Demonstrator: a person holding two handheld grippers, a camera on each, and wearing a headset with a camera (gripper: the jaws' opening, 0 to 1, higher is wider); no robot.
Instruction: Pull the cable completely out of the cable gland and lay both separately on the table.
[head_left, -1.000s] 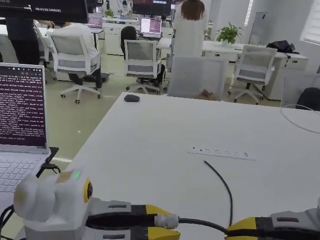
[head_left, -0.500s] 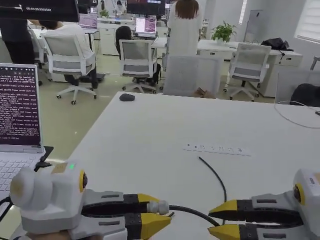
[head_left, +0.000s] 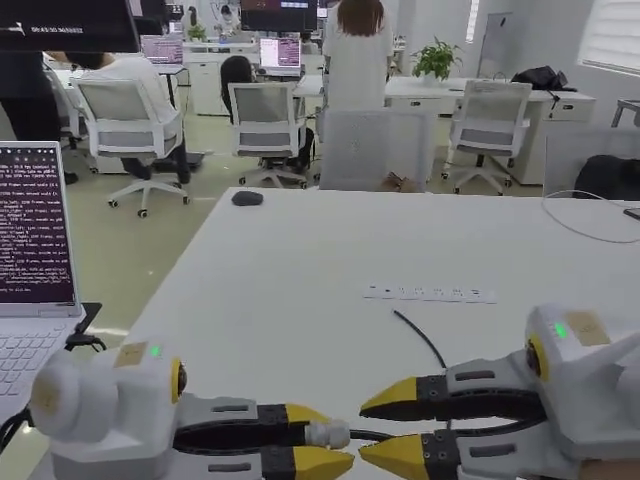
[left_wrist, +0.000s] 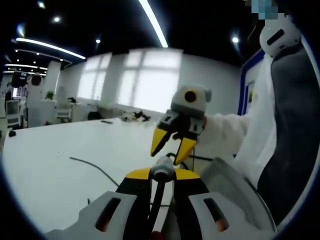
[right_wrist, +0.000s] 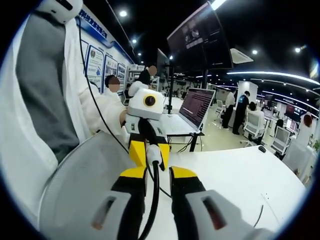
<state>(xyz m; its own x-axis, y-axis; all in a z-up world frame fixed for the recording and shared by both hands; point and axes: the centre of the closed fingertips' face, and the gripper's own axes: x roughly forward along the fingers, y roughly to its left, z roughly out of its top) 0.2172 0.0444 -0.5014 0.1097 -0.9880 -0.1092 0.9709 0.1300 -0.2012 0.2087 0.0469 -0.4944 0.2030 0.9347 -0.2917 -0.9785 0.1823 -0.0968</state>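
A white cable gland (head_left: 322, 433) is clamped in my left gripper (head_left: 335, 440) at the bottom left of the head view, just above the table's near edge. A black cable (head_left: 420, 335) leaves the gland and curves away across the white table (head_left: 300, 260), its free end near a white strip. My right gripper (head_left: 364, 430) faces the left one, jaws open, one yellow jaw on each side of the cable close to the gland. In the right gripper view the cable (right_wrist: 152, 200) runs between the open jaws of my right gripper (right_wrist: 157, 172) to the gland (right_wrist: 153, 156).
An open laptop (head_left: 30, 260) stands off the table's left side. A flat white strip (head_left: 430, 294) lies mid-table, a dark mouse (head_left: 247, 198) at the far edge, a thin white wire (head_left: 575, 225) at the far right. Office chairs and people are beyond.
My right gripper opened its jaws and moved left along the cable, up to the gland. The left gripper kept its hold. The head camera tilted down slightly.
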